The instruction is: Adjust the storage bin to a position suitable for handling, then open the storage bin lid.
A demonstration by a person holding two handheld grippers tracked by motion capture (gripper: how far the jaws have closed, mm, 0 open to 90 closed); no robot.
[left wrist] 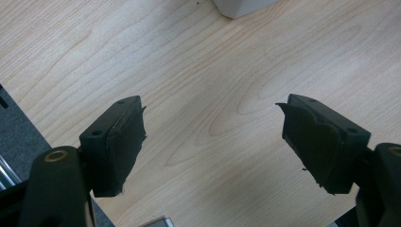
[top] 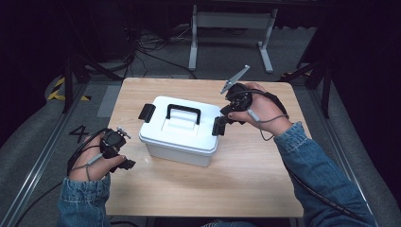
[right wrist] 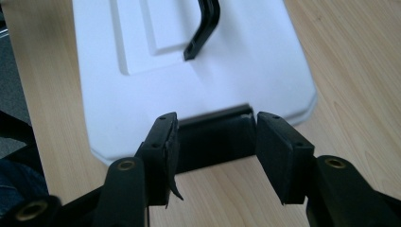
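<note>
White plastic makes up the storage box (top: 182,130) sitting near the middle of the wooden table (top: 246,179), with a black carry handle (top: 183,112) lying across its lid and a black latch at each short end. The right tongs (right wrist: 215,137) have their jaws set on either side of the right-hand latch (right wrist: 213,137), at about 3 o'clock from the box; whether the pads actually press the latch or just flank it is hard to tell from the right gripper view, though they look close to touching. The left tongs (left wrist: 213,142) hang spread apart over bare table at about 8 o'clock from the box, holding nothing, well short of the left latch (top: 147,112). The step in hand looks like unlatching the right end. Next, that calls for pinching the latch firmly and swinging it outward and up, while the left tongs travel to the opposite latch or brace the box against sliding.
</note>
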